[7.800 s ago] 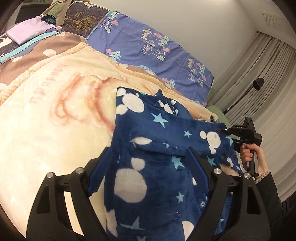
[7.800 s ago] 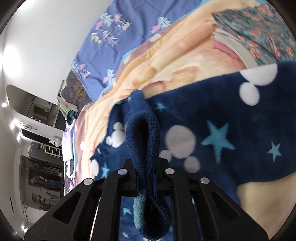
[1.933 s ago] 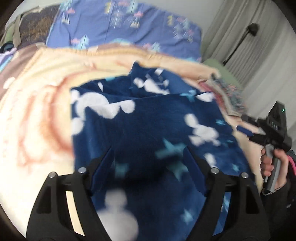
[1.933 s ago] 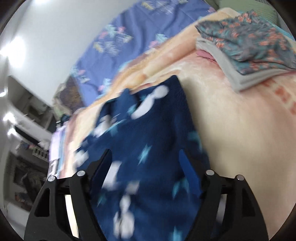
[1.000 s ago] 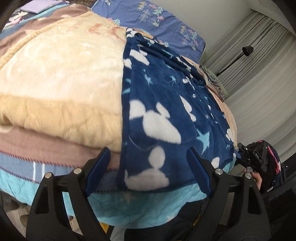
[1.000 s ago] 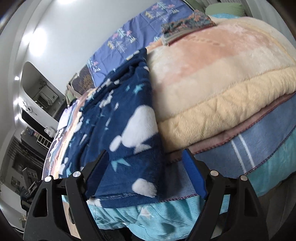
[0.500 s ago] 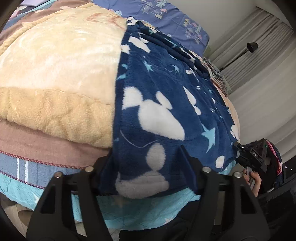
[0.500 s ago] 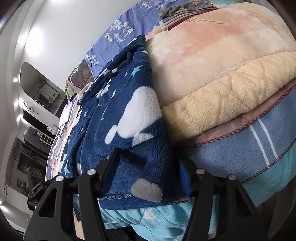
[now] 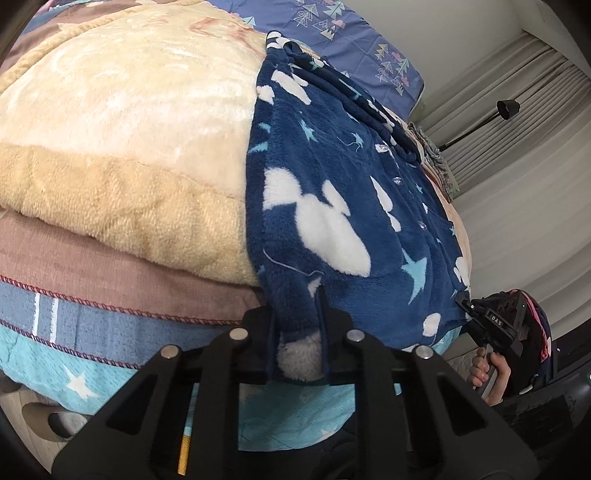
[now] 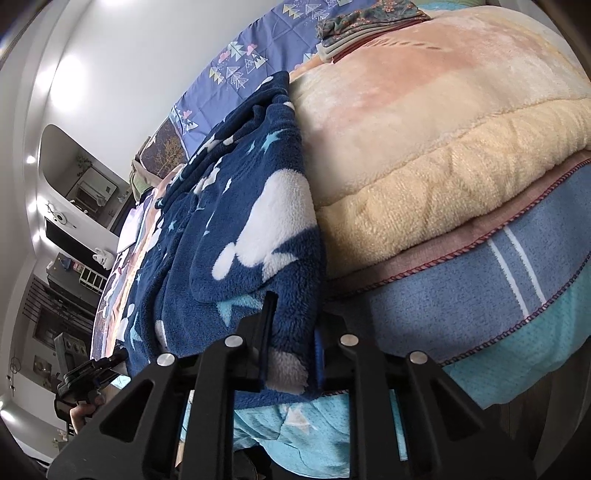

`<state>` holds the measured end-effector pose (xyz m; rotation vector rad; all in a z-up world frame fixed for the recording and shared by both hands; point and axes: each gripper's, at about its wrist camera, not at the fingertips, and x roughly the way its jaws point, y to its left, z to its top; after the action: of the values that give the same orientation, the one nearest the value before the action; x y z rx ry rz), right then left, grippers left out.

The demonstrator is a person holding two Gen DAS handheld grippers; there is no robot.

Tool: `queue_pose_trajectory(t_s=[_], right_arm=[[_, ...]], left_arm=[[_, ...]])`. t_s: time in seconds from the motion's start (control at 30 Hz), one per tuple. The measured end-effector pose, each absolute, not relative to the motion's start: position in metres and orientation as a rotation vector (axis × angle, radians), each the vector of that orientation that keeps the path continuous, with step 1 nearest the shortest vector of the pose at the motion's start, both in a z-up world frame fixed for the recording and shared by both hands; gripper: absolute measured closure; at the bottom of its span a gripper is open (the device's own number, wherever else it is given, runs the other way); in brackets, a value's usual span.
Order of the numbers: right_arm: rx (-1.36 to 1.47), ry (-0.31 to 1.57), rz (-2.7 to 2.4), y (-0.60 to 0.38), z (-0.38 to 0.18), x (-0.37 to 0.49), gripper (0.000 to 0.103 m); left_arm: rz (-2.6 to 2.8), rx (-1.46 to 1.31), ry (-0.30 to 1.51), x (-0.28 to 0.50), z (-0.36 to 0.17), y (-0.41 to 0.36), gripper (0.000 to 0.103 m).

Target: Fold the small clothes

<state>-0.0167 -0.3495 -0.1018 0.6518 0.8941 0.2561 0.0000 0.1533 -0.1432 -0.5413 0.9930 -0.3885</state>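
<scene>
The navy fleece garment (image 9: 332,192) lies spread over the cream blanket (image 9: 122,122) on the bed, its hem hanging over the bed's near edge, and both bottom corners are gripped, so the step in hand looks like lifting the hem and carrying it up toward the collar for the first fold. To do it well, raise both corners together and level, keep the hem taut between them so the thick pile does not sag or bunch in the middle, and lay the edge down square with the shoulders before letting go. The left gripper (image 9: 297,341) has its jaws pressed in on one bottom corner, a wad of fleece bulging between them; the right gripper (image 10: 291,354) pinches the other corner the same way, jaws nearly together with the folded hem caught between. A stack of folded clothes (image 10: 365,26) sits farther up the bed, well apart from the garment
</scene>
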Motion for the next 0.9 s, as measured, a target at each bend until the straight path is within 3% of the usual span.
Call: queue_pose_trajectory(t_s=[0.4, 0.9], right_arm=[[0.815, 0.786, 0.423, -0.358, -0.072, -0.013, 0.088], [0.837, 0.63, 0.634, -0.329, 0.015, 0.048, 0.088]], left_arm=[[-0.465, -0.551, 0.913, 0.004, -0.103, 0.152, 0.088], [-0.623, -0.543, 0.746, 0.051, -0.021, 0.13, 0.088]])
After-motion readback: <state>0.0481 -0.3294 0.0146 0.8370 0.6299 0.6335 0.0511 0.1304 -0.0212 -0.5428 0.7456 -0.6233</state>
